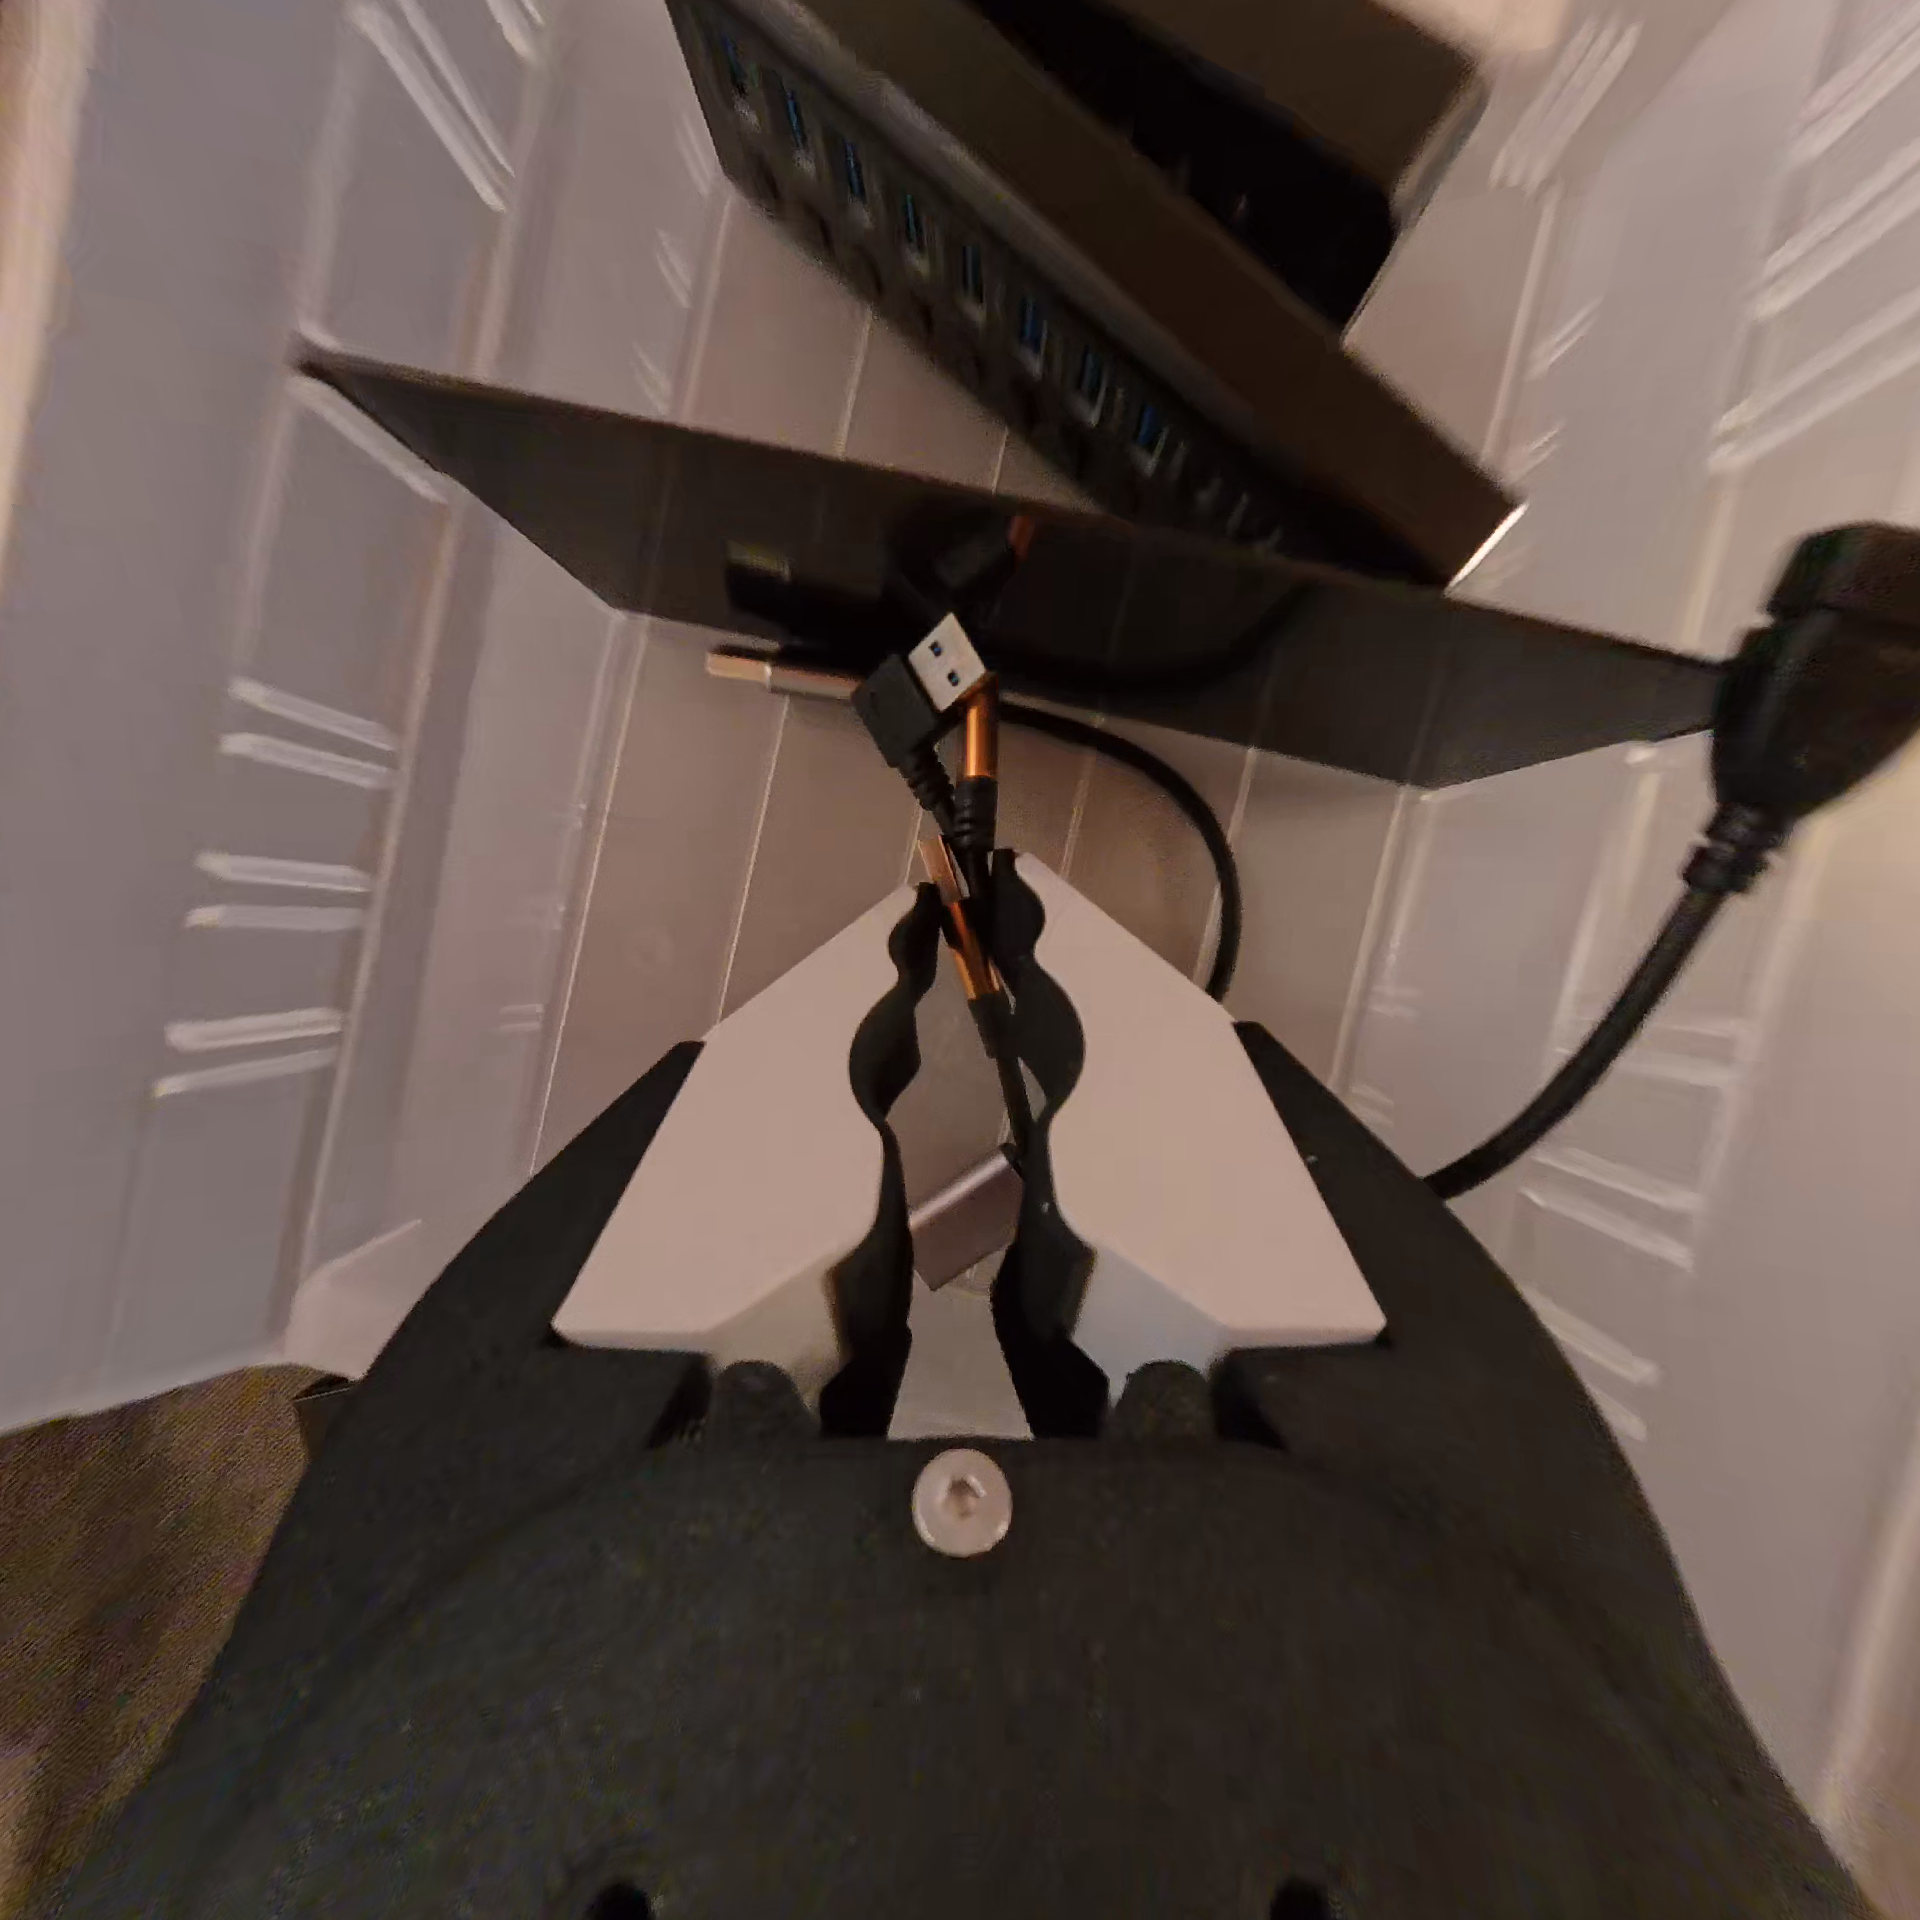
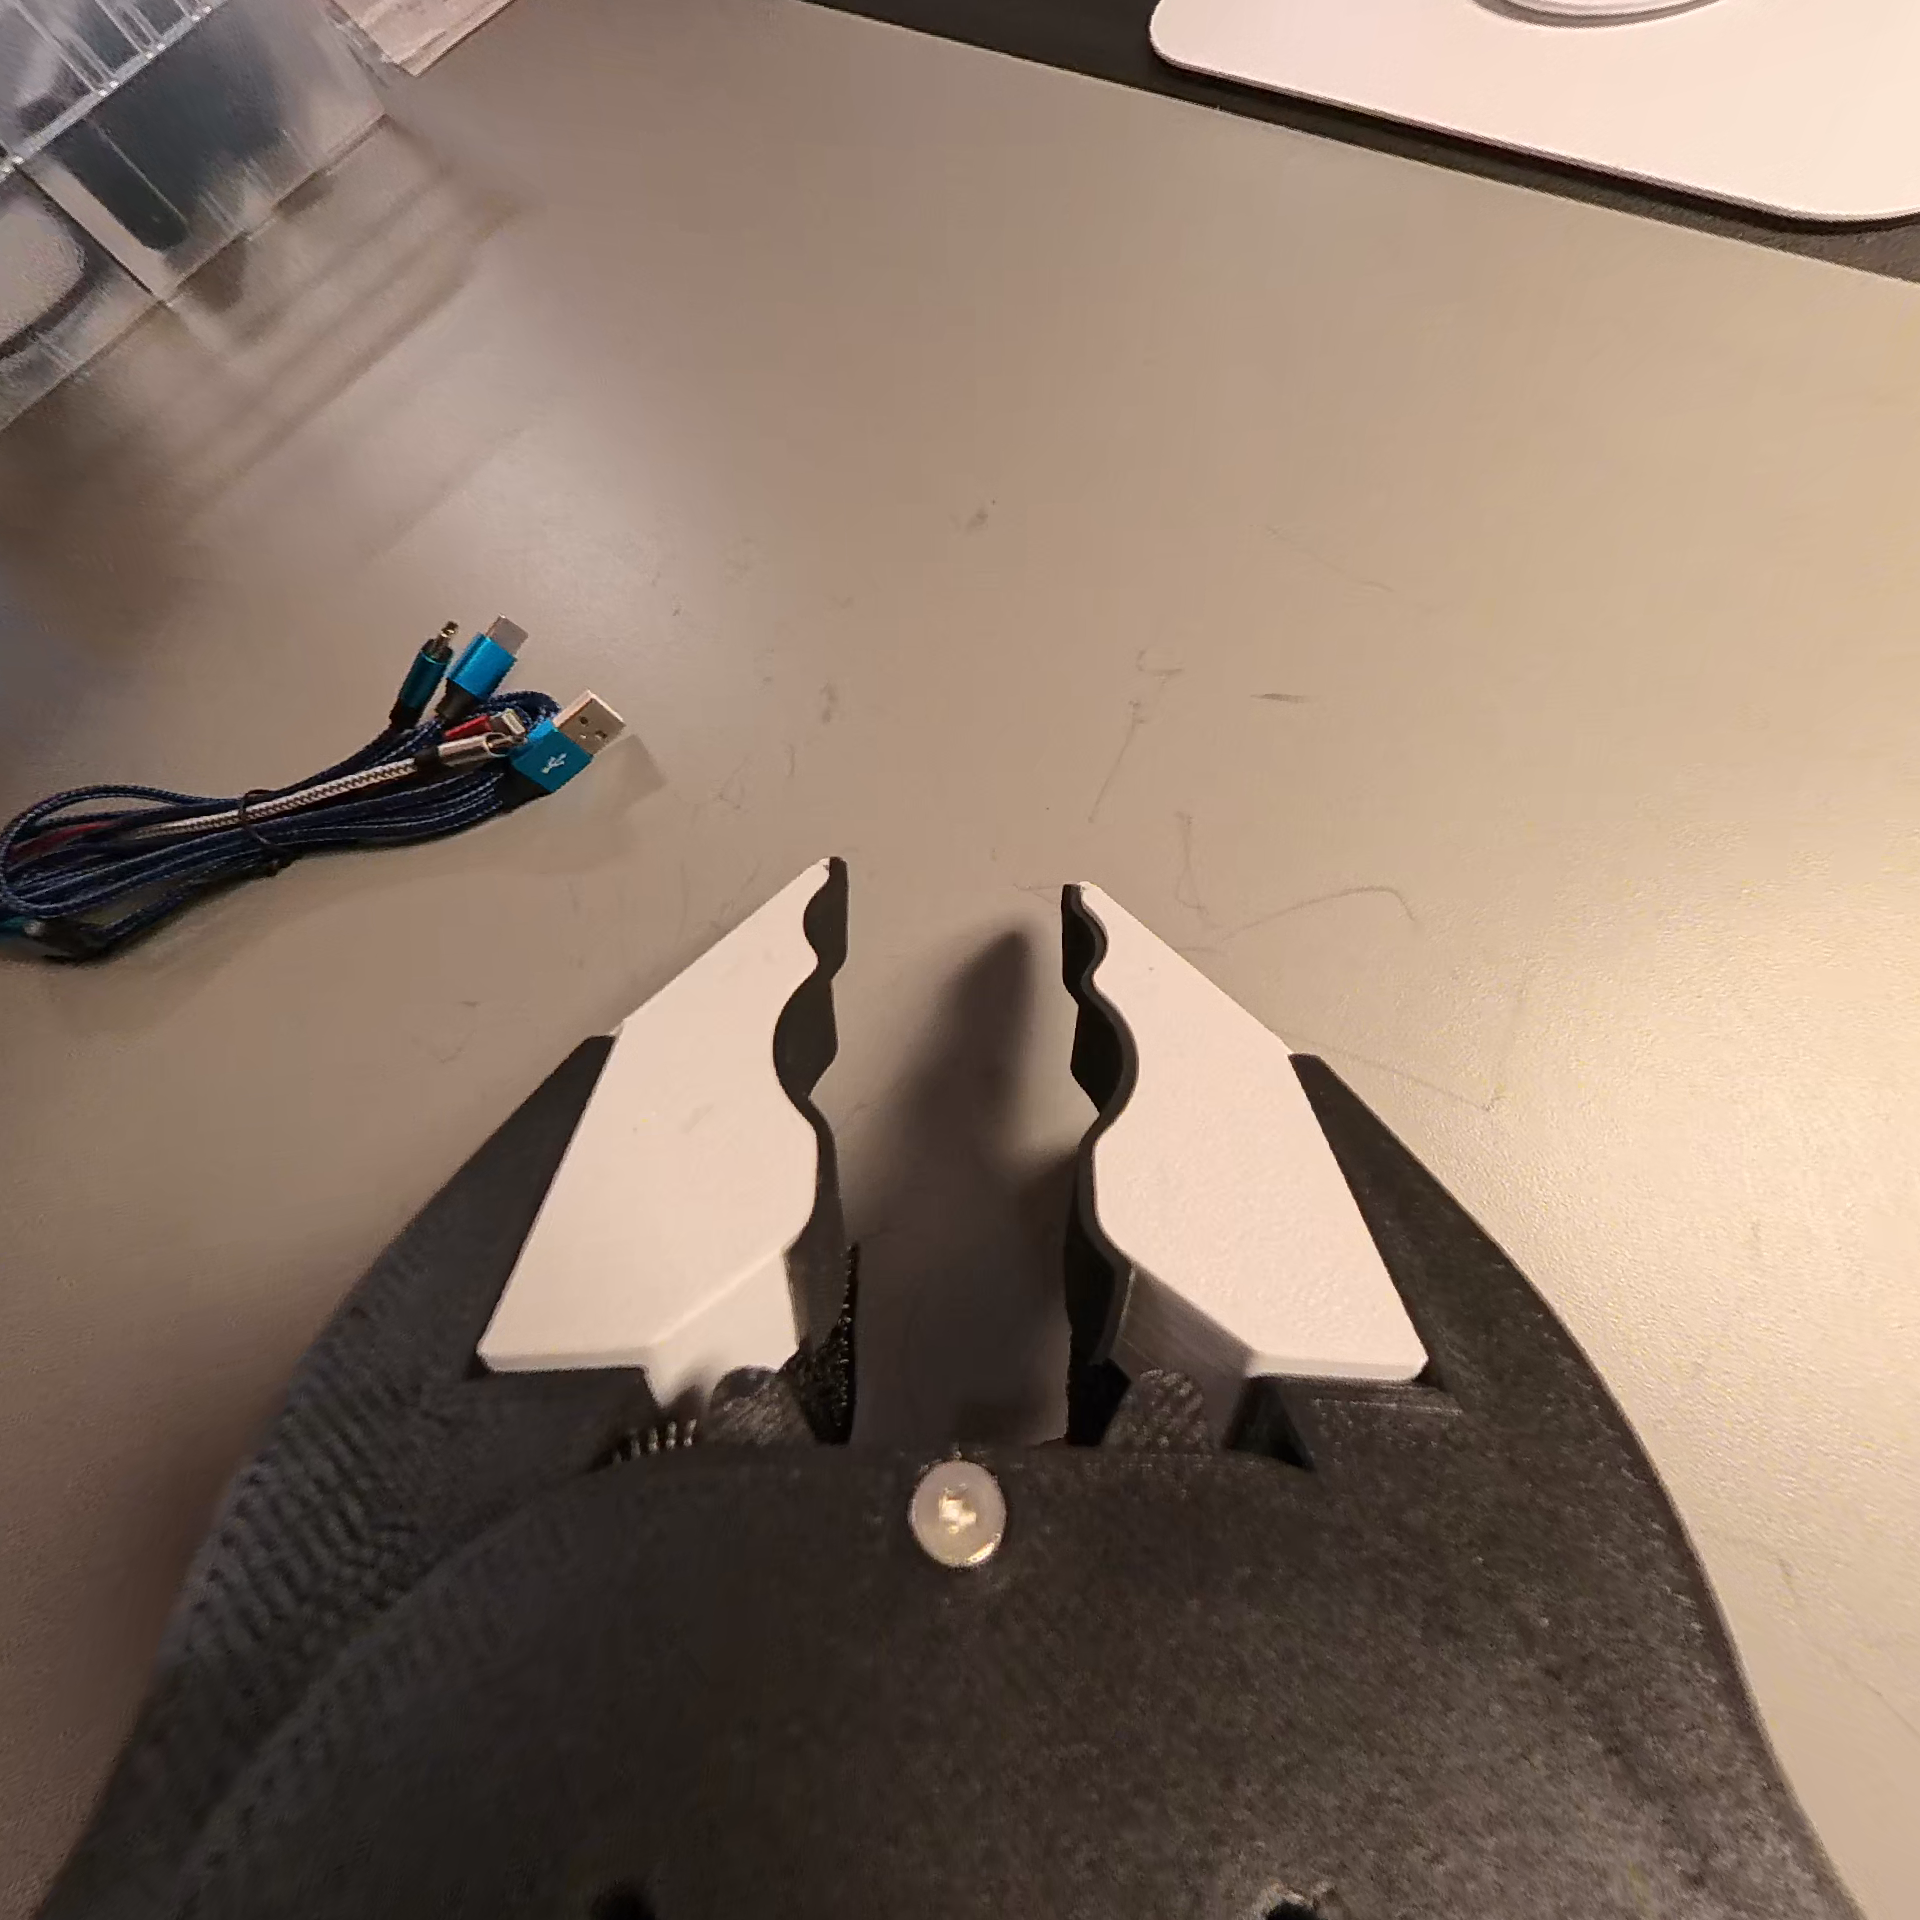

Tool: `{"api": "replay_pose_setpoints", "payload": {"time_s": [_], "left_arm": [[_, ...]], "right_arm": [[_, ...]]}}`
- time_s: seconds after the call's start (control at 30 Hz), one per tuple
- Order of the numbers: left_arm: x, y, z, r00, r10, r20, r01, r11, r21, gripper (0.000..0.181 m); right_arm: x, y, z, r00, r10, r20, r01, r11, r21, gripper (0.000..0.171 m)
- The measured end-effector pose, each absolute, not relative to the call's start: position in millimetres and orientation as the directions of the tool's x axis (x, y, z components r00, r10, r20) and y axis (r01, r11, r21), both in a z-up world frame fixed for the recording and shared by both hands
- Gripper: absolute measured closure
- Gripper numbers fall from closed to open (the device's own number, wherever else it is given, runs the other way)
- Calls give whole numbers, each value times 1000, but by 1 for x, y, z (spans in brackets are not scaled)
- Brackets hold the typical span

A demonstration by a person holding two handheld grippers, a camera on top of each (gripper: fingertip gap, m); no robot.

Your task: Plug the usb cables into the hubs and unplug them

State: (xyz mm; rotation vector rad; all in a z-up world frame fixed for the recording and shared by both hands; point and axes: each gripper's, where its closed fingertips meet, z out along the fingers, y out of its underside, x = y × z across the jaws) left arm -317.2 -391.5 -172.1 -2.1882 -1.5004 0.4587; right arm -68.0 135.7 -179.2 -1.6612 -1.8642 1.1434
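Note:
In the left wrist view my left gripper (image 1: 961, 883) is shut on a bundle of thin black cables with orange-sleeved connectors (image 1: 977, 966). From the bundle a black USB-A plug (image 1: 940, 670) with a blue insert sticks up towards a flat black hub (image 1: 675, 520). A second black hub (image 1: 935, 260) with a row of blue ports leans above it. In the right wrist view my right gripper (image 2: 951, 883) is open and empty over a beige table (image 2: 1039, 468). A blue braided cable bundle (image 2: 312, 800) with blue connectors lies on the table to its left.
The hubs sit inside a clear plastic bin (image 1: 312, 727) whose ribbed walls close in on both sides. A thick black plug and cable (image 1: 1808, 707) hangs at the right. A clear plastic box (image 2: 156, 156) stands at the table's far left, a white pad (image 2: 1558, 94) at the far right. There is about 60 cm between the tips of the two grippers.

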Motion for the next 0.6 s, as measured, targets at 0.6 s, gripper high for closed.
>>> {"api": "replay_pose_setpoints", "payload": {"time_s": [0.6], "left_arm": [[-148, -145, -57, 882, 471, -7, 294, -562, -773, 167]], "right_arm": [[-68, 135, -179, -219, 955, -198, 624, -19, -781, 129]]}}
